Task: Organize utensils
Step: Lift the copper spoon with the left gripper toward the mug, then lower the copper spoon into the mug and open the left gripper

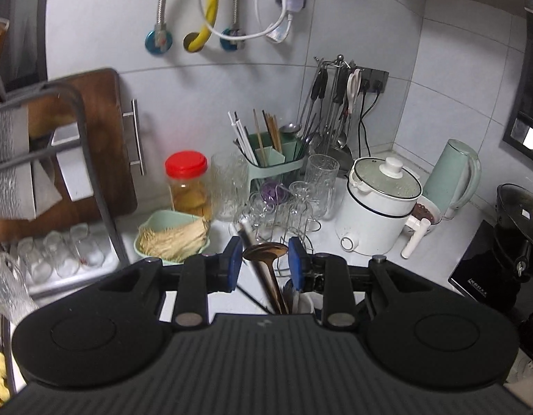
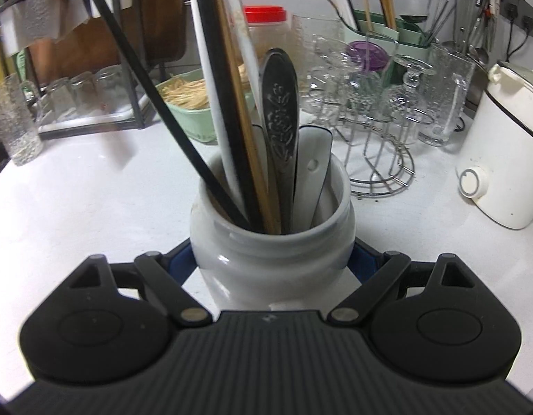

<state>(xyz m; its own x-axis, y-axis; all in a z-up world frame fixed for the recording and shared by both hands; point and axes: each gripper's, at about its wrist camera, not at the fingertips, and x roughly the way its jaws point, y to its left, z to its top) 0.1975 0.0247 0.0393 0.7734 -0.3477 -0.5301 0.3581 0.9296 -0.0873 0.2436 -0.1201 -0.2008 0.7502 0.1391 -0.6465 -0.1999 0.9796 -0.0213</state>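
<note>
left tongs (image 1: 264,259): parted, around spoon (image 1: 266,250) | right tongs (image 2: 271,259): gripping jar (image 2: 273,242)

Far left: red-lidded jar (image 1: 186,183), wooden cutting board (image 1: 107,131). Right: white electric pot (image 1: 380,204), beside it green kettle (image 1: 453,176).

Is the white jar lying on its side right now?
No, the white jar stands upright on the counter between the right gripper's fingers, with chopsticks and spoons poking out its top.
</note>
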